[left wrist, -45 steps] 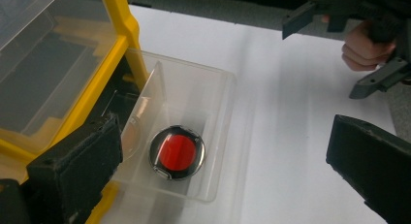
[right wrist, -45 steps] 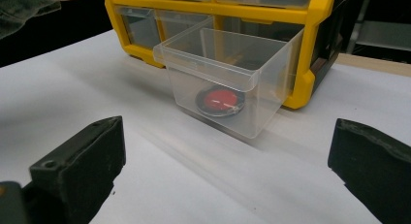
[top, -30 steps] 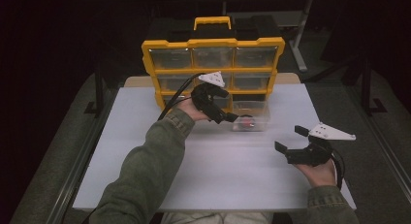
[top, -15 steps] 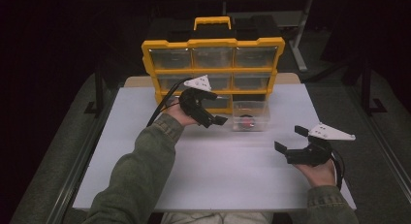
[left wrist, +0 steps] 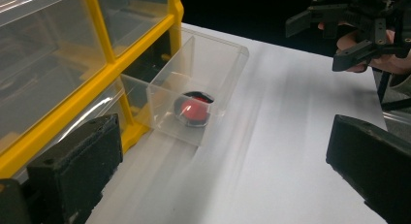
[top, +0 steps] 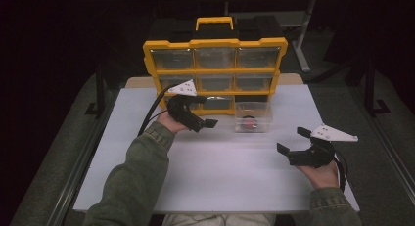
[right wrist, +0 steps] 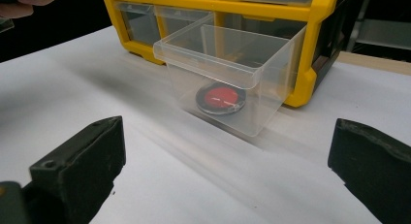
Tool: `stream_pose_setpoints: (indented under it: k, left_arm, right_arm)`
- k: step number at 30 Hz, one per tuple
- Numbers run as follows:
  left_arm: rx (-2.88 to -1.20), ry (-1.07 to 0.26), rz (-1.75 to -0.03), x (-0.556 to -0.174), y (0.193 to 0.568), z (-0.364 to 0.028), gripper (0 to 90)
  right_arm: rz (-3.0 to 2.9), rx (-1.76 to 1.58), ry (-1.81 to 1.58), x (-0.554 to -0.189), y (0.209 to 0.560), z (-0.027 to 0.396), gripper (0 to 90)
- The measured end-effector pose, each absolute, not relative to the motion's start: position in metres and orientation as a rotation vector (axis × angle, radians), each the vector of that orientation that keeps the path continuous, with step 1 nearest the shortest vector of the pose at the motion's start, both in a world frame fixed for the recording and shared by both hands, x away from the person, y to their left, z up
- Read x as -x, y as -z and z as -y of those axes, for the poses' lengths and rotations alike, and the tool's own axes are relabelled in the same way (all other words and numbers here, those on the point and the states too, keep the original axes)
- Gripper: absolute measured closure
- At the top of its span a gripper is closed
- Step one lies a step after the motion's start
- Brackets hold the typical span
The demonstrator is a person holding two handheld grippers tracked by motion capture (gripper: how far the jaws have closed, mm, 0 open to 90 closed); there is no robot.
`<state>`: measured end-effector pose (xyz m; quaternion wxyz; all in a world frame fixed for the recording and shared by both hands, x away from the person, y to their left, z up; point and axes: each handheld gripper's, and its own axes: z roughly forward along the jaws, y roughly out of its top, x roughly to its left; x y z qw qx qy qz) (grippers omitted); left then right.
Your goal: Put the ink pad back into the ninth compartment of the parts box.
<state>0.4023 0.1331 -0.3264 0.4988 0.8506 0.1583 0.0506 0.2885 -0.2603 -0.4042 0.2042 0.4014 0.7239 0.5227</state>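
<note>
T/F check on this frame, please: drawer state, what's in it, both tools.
1. The clear drawer is pulled out of the yellow organizer. True.
2. A red and black round item lies in the drawer. True.
3. The left tool grips the drawer front. False: its jaws are open and off to the drawer's side, apart from it.
4. The right tool is shut on the round item. False: it is open, empty, low over the white table.
5. The organizer has a yellow handle on top. True.
</note>
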Motion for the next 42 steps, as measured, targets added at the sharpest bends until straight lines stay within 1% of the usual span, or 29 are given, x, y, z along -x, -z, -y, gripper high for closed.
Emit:
stream_pose_setpoints:
  k: [5,22,26,35,42]
  left_arm:
    - [-2.028,-0.134,-0.389,-0.398,0.332,-0.14,0.0]
    - [-2.027,-0.168,-0.422,-0.378,0.354,-0.16,0.0]
    - [-2.009,-0.193,-0.448,-0.374,0.358,-0.169,0.0]
    - [-1.995,-0.2,-0.503,-0.367,0.37,-0.186,0.0]
    - [-1.963,-0.216,-0.515,-0.361,0.376,-0.201,0.0]
  right_arm:
    - [-2.018,-1.119,-1.456,-0.288,0.404,0.259,0.0]
    - [-2.024,-1.119,-1.446,-0.289,0.405,0.258,0.0]
    - [-2.024,-1.12,-1.444,-0.289,0.405,0.257,0.0]
    - [-2.025,-1.119,-1.429,-0.29,0.406,0.257,0.0]
    - [-2.027,-1.117,-1.422,-0.29,0.406,0.256,0.0]
